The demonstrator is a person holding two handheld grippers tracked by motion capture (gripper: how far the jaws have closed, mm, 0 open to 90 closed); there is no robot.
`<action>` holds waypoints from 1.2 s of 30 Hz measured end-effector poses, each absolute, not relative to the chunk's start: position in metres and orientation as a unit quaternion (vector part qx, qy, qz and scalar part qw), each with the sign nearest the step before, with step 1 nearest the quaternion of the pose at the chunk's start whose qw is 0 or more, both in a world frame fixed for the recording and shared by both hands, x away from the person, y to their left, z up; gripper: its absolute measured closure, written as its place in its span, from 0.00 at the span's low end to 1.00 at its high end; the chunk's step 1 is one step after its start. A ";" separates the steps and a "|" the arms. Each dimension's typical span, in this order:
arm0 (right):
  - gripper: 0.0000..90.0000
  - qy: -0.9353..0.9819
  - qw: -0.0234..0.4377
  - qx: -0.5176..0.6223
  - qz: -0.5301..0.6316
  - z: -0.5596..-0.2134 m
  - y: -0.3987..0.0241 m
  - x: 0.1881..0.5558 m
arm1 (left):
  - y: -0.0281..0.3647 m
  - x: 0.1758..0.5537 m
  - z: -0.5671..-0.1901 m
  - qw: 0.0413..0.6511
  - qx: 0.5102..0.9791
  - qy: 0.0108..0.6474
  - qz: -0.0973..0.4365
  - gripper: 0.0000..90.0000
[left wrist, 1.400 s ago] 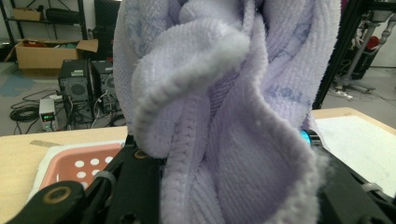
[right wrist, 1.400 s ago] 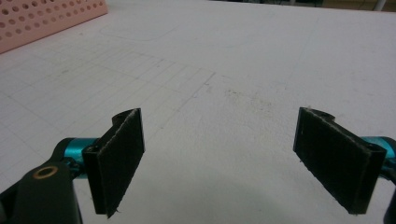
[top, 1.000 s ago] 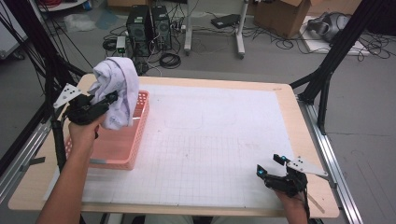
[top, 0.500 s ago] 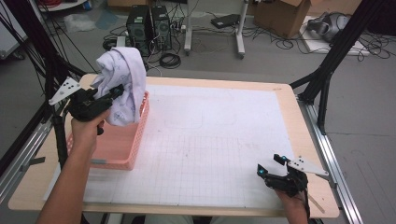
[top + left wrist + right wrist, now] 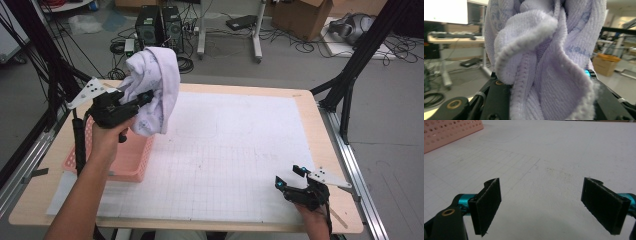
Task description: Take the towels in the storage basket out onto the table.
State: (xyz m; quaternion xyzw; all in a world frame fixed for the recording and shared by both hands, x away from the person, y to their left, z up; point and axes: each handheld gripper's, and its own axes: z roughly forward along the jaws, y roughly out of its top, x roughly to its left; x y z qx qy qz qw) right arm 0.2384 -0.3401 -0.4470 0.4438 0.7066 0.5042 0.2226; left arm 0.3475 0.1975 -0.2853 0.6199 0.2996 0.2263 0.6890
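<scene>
A white towel [image 5: 154,87] with faint blue print hangs bunched in the air above the table's left side, and my left gripper [image 5: 142,98] is shut on it. In the left gripper view the towel [image 5: 544,60] bulges up between the black jaws and covers them. A pink perforated basket [image 5: 131,159] sits below and to the left of the towel. Near the front right corner my right gripper [image 5: 289,176] rests low over the mat, open. Nothing lies between its pads [image 5: 487,203] in the right gripper view, where the right gripper [image 5: 549,206] faces the bare mat.
A white gridded mat [image 5: 235,150] covers the wooden table [image 5: 310,107]. The basket's corner [image 5: 446,132] shows far off in the right gripper view. Black frame posts [image 5: 350,75] stand at the right edge, and cables and computer boxes [image 5: 160,22] lie on the floor beyond.
My left hand has lifted the towel up and to the right, away from over the basket toward the mat. The right gripper has stayed put.
</scene>
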 end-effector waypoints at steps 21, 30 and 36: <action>0.17 0.712 0.220 0.442 0.499 -0.447 -0.339 0.240 | 0.080 0.358 -0.324 0.682 0.677 0.238 0.141 0.68; 0.17 0.715 0.217 0.440 0.498 -0.447 -0.338 0.239 | 0.033 0.369 -0.367 0.634 0.730 0.227 0.118 0.67; 0.17 0.715 0.217 0.439 0.499 -0.447 -0.338 0.240 | 0.020 0.375 -0.382 0.612 0.748 0.232 0.105 0.67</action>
